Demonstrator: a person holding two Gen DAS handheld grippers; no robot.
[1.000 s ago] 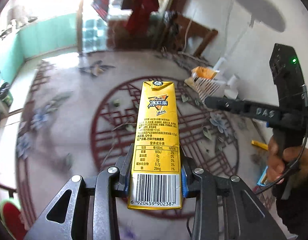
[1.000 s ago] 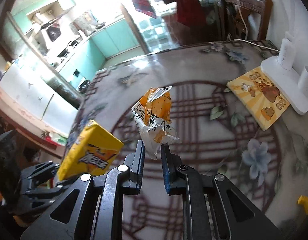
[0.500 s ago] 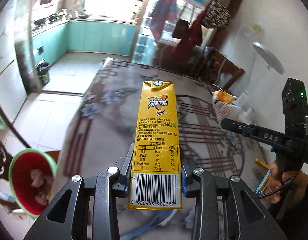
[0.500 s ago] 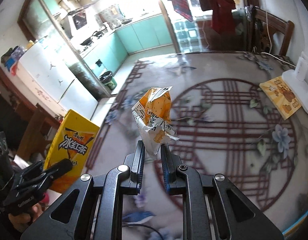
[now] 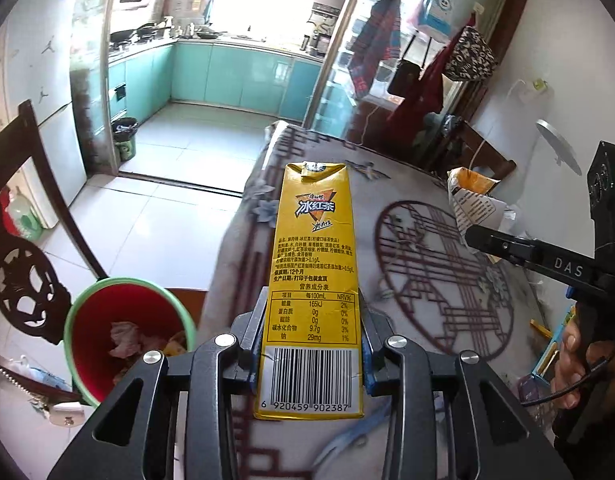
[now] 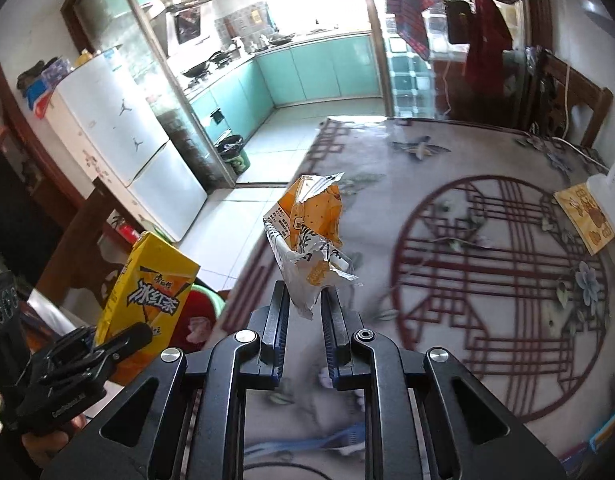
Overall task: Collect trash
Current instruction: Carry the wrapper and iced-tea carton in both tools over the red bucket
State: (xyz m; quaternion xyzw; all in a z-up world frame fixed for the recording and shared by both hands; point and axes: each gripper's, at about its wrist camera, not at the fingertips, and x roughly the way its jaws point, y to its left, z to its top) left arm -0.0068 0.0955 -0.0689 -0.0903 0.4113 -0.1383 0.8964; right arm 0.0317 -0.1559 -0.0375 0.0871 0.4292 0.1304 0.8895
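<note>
The left gripper point(image 5: 312, 354) is closed on a yellow drink carton point(image 5: 313, 280), its two fingers point(image 5: 254, 344) pressing the carton's long sides near the barcode end, so most of the carton stands out forward past the fingertips with its folded top farthest from the camera. The carton is held in the air over the near edge of the patterned table point(image 5: 427, 248), and the red bin point(image 5: 119, 328) with the green rim stands on the floor to the left of the table, lower than the carton, with scraps already inside. The right gripper point(image 6: 304, 322) is nearly shut, pinching a crumpled orange-and-white snack wrapper point(image 6: 307, 240) by its lower tip; the rest of the wrapper rises loose above the fingers point(image 6: 276, 320). It too hangs above the table's near edge, to the right of the carton, with the bin partly hidden behind the carton in the right wrist view.
</note>
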